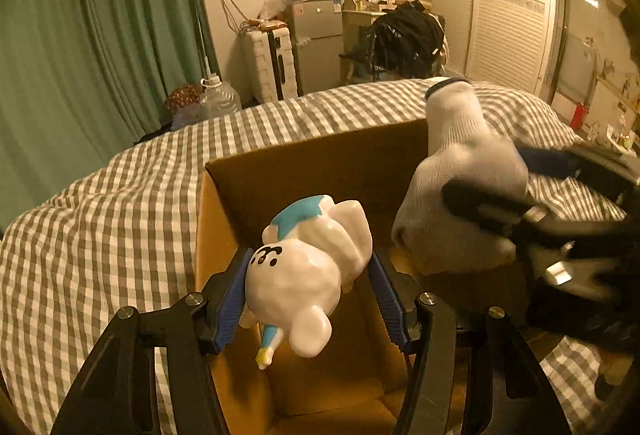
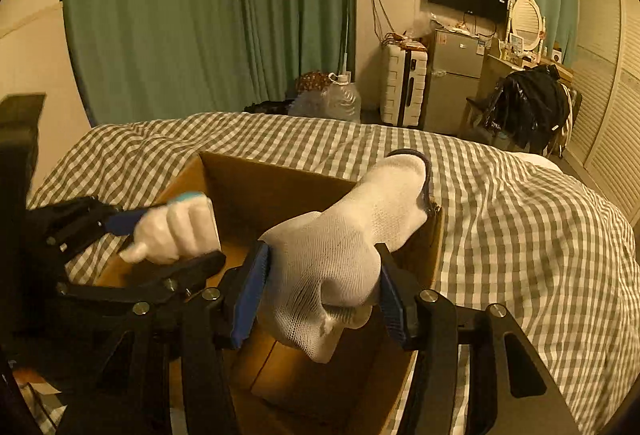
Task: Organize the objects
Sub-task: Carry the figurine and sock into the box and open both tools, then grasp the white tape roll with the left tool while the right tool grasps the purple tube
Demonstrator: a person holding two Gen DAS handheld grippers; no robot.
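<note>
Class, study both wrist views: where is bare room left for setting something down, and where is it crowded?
The cardboard box floor looks bare beneath the figurine and sock. The checked bedspread is bare on both sides and behind. The box mouth is crowded: left gripper and right gripper hang there.

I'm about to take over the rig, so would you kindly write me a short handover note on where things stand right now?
Left tongs: shut on the toy, a white and blue figure, held over the open box.
Right tongs: shut on the sock, also above the box.
The box sits on the checked bed; its visible floor looks bare.
Done: both items picked up and brought over the box.
Left: lower and release each inside, probably one at a time since the tongs are close together.
</note>
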